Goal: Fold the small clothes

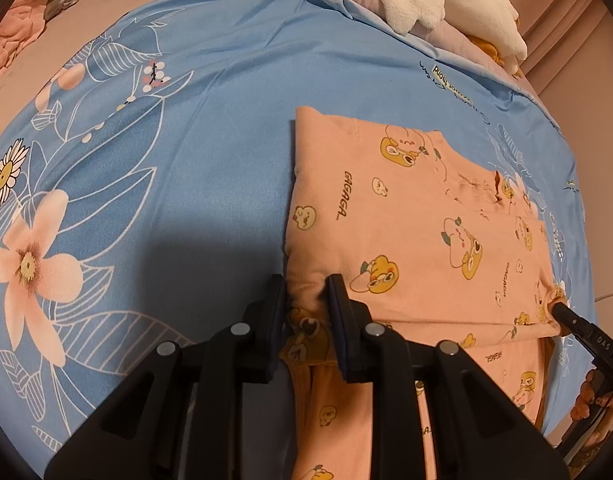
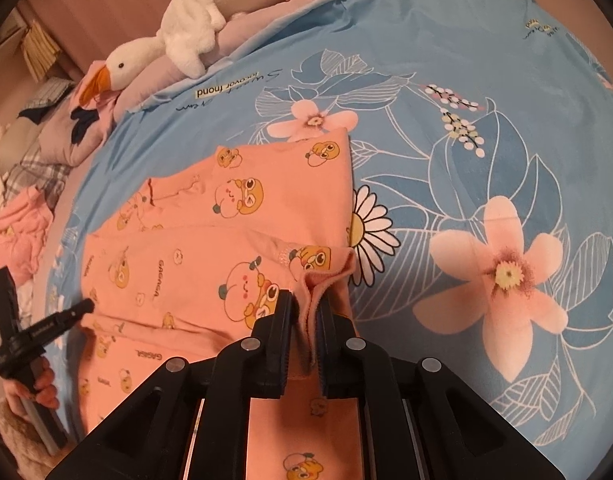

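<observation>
Our left gripper (image 1: 306, 300) pinches a bunched corner of the peach garment (image 1: 418, 220), its jaws closed on the cloth at the garment's near left edge; our right gripper (image 2: 306, 312) does the same at the opposite corner, with a doubled fold of fabric standing up between its jaws. The garment lies partly folded on the blue sheet (image 1: 210, 152), a printed layer laid back over the rest. From the left wrist view we see the right gripper only as a black tip touching the far hem, with fingers (image 1: 590, 396) behind it. The right wrist view shows us what the left one cuts off: a white plush goose (image 2: 178, 36) with an orange beak lying on the lilac bedding beyond the sheet, and crumpled pink cloth (image 2: 14, 232) off to the side.
</observation>
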`<state>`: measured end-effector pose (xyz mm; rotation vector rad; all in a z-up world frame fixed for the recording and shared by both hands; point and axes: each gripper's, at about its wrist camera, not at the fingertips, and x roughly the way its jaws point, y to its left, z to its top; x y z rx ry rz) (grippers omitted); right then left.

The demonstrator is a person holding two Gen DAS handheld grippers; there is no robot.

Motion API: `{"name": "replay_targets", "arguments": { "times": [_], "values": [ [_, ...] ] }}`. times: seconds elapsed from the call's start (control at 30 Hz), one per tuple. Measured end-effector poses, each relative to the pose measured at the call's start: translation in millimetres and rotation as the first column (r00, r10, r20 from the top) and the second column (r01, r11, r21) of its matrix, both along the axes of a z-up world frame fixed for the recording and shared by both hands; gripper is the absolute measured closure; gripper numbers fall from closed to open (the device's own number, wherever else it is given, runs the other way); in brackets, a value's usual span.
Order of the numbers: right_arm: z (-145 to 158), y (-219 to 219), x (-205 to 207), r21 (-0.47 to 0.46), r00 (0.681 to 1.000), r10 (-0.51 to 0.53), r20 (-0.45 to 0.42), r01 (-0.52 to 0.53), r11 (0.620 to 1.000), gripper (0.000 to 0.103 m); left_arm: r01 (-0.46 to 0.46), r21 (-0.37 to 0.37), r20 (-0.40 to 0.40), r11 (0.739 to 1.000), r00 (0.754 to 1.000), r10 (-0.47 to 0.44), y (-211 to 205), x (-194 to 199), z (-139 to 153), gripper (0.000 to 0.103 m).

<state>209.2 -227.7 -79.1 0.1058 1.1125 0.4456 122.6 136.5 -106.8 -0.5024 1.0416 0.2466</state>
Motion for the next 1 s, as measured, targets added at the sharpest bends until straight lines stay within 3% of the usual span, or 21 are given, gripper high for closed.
{"name": "replay_targets", "arguments": {
  "times": [0.17, 0.43, 0.5, 0.57, 0.6, 0.73, 1.0],
  "values": [
    [8, -3, 1, 0.02, 1.0, -0.003, 0.019, 0.003, 1.0, 0.067, -0.002, -0.001, 0.001, 1.0, 1.0, 0.002, -1, 0, 0, 0.079],
    [8, 3, 9, 0.006, 1.0, 0.006, 0.028, -0.006, 1.0, 0.067, -0.004, -0.003, 0.003, 1.0, 1.0, 0.004, -1, -1, 0, 0.079],
    [5, 5, 11, -0.007, 1.0, 0.003, 0.025, -0.003, 1.0, 0.069, -0.005, -0.004, 0.003, 1.0, 1.0, 0.005, -1, 0, 0, 0.079],
    [4, 7, 12, -0.022, 1.0, 0.001, 0.025, 0.0, 1.0, 0.093, -0.005, -0.004, 0.003, 1.0, 1.0, 0.005, -1, 0, 0, 0.079],
    [3, 9, 12, -0.037, 1.0, 0.001, 0.028, 0.0, 0.999, 0.098, -0.005, -0.004, 0.003, 1.0, 1.0, 0.005, -1, -1, -1, 0.079],
    [11, 9, 11, -0.047, 0.998, 0.01, 0.066, -0.007, 0.999, 0.098, -0.006, -0.009, 0.006, 1.0, 1.0, 0.006, 0, -2, 0, 0.079],
    [64, 9, 5, 0.005, 0.968, 0.027, 0.248, -0.029, 1.0, 0.099, -0.008, -0.02, 0.011, 1.0, 1.0, 0.008, -2, -9, 5, 0.079]
  ]
}}
